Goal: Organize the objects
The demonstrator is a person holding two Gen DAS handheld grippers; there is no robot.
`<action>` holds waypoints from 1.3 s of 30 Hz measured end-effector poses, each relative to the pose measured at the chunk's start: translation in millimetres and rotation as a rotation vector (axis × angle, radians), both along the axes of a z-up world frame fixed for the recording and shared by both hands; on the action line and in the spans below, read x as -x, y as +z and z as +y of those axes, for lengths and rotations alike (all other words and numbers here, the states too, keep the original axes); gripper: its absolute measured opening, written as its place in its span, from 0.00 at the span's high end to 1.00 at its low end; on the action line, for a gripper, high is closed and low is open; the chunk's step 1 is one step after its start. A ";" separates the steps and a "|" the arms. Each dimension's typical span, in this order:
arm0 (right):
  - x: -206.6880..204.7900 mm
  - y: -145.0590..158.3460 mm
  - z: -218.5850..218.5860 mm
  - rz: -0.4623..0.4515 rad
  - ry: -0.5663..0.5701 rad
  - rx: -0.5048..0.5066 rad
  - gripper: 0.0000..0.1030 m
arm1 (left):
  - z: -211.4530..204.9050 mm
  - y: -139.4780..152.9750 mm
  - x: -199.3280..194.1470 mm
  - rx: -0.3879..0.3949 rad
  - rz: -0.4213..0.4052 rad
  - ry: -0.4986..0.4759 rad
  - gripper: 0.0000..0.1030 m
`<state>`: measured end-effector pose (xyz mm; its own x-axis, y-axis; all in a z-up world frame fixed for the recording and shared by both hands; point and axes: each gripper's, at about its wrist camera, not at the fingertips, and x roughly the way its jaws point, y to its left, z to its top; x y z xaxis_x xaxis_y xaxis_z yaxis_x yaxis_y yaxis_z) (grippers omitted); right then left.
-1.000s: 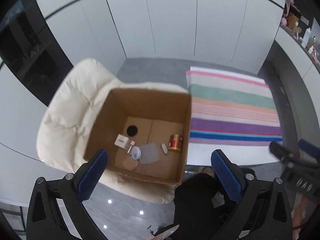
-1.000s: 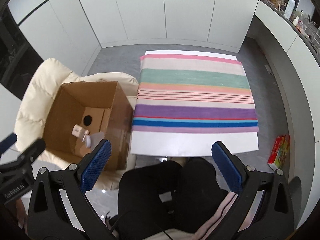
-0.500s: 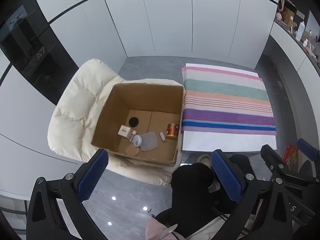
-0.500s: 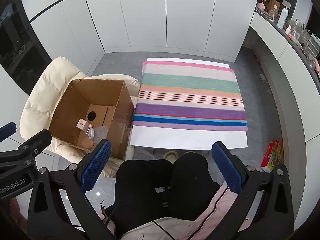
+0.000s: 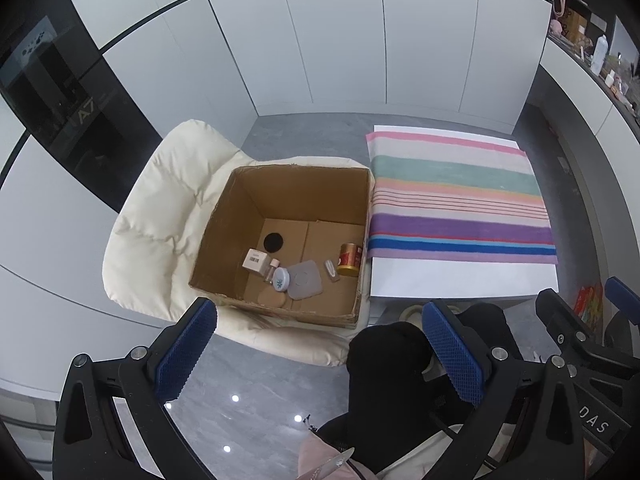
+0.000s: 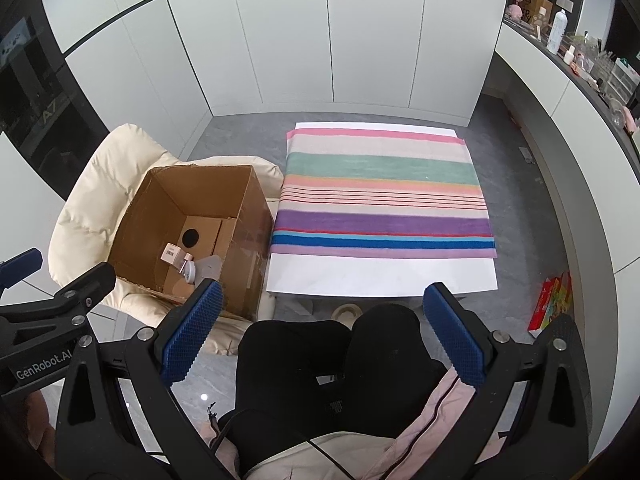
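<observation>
Raised and drawn back since the earlier frames, both cameras now take in more of the room, so the box and table appear smaller and farther off.

Left hand-held gripper (image 5: 320, 354): black frame, blue textured pads, jaws spread wide, nothing between them; it hangs in the air above the near edge of the box and the person's knees.

Right hand-held gripper (image 6: 322, 334): same build, jaws likewise wide apart and empty, held over the person's black-trousered lap (image 6: 340, 360).

Open brown cardboard box (image 5: 280, 240): stands on a cream padded chair (image 5: 160, 216), its right wall just beside the low white tabletop (image 5: 460, 278). A dark round hole shows in its floor flap.

Contents, on the box floor:
- small white rectangular carton (image 5: 255, 260), left of centre;
- small clear bottle with pink cap (image 5: 271, 271), touching the carton;
- round white jar with green leaf mark (image 5: 281, 279), tilted on its side beside the bottle;
- flat grey square pad with rounded corners (image 5: 305, 280), centre;
- tan round puff (image 5: 271, 300), near the front wall;
- small pale slim item (image 5: 331, 270), kind not discernible;
- red and gold cylindrical tin (image 5: 349, 259), upright at the right wall.

Multicoloured striped cloth (image 6: 384, 196): spread flat over the tabletop, bare of items; a white strip is left uncovered along the near edge.

Red and yellow packet (image 6: 550, 306): on the grey floor, right of the table.
</observation>
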<state>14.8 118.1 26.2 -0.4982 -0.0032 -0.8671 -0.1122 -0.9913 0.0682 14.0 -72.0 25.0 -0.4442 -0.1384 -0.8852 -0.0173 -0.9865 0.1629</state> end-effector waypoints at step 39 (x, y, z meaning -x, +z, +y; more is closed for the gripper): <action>-2.4 -5.8 6.1 -0.020 0.004 0.008 0.01 | 6.5 -4.8 -0.6 0.010 -0.014 -0.005 0.00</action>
<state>17.2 124.1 20.3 -0.4811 -0.0116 -0.8766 -0.1100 -0.9912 0.0735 14.6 -65.5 20.1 -0.4324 -0.1454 -0.8899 -0.0248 -0.9846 0.1730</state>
